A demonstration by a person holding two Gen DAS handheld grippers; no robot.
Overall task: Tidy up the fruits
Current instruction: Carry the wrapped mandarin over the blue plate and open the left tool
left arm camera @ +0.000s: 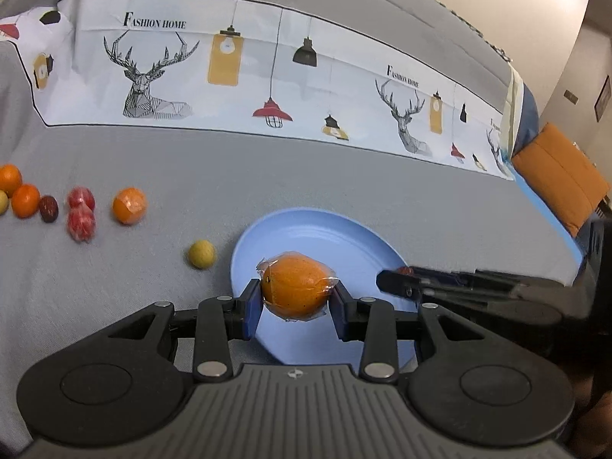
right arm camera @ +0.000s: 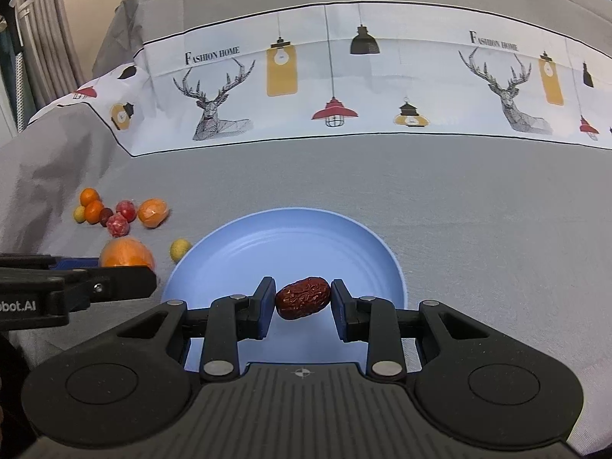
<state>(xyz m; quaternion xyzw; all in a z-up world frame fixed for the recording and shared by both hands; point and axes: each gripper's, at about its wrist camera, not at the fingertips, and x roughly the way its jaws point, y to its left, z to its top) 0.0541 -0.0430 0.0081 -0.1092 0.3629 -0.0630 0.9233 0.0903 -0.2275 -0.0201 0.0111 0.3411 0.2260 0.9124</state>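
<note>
My left gripper (left arm camera: 296, 293) is shut on a plastic-wrapped orange (left arm camera: 295, 286), held over the near left part of a light blue plate (left arm camera: 325, 229). My right gripper (right arm camera: 303, 297) is shut on a wrinkled red date (right arm camera: 302, 297) over the near part of the same plate (right arm camera: 287, 237). The plate has nothing lying in it. The left gripper and its orange (right arm camera: 126, 253) show at the left of the right wrist view. The right gripper's fingers (left arm camera: 397, 282) reach in from the right in the left wrist view.
On the grey cloth left of the plate lie loose fruits: a yellow-green ball (left arm camera: 201, 253), a wrapped orange (left arm camera: 129, 205), two red wrapped fruits (left arm camera: 81, 216), a dark date (left arm camera: 49, 208) and small oranges (left arm camera: 25, 199). An orange cushion (left arm camera: 562, 176) sits far right.
</note>
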